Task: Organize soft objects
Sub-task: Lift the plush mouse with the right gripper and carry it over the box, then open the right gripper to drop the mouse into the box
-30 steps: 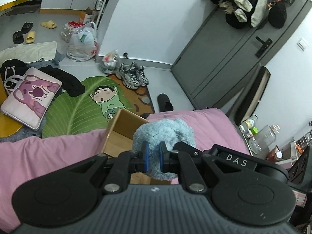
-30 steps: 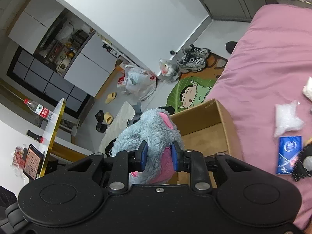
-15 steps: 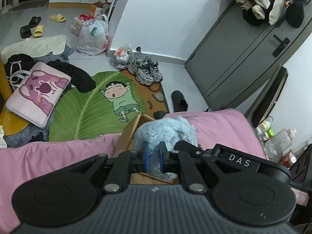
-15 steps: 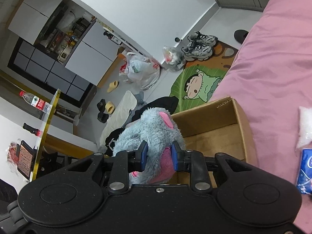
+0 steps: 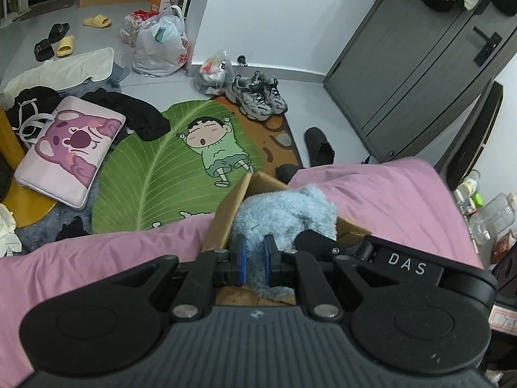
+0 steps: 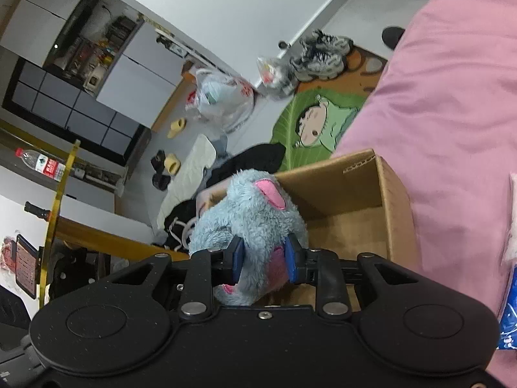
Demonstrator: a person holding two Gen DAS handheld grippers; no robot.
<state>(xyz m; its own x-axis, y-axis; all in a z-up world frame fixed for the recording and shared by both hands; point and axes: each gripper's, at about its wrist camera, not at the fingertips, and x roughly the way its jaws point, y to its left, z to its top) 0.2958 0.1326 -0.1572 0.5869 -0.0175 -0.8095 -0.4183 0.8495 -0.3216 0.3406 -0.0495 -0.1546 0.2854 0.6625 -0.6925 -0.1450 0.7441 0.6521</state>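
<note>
Both tongs grip one blue plush toy (image 5: pixel 284 216) over an open cardboard box (image 6: pixel 365 194) on a pink bed (image 5: pixel 381 194). The left tongs (image 5: pixel 255 258) pinch a thin fold of its fur, blue pads nearly together; the right tongs (image 6: pixel 263 258) clamp a thicker part (a pink ear shows just above them). The toy hangs partly inside the box, directly ahead of both tongs. Beyond the box, a green leaf-shaped cartoon rug (image 5: pixel 155 174) covers the floor.
</note>
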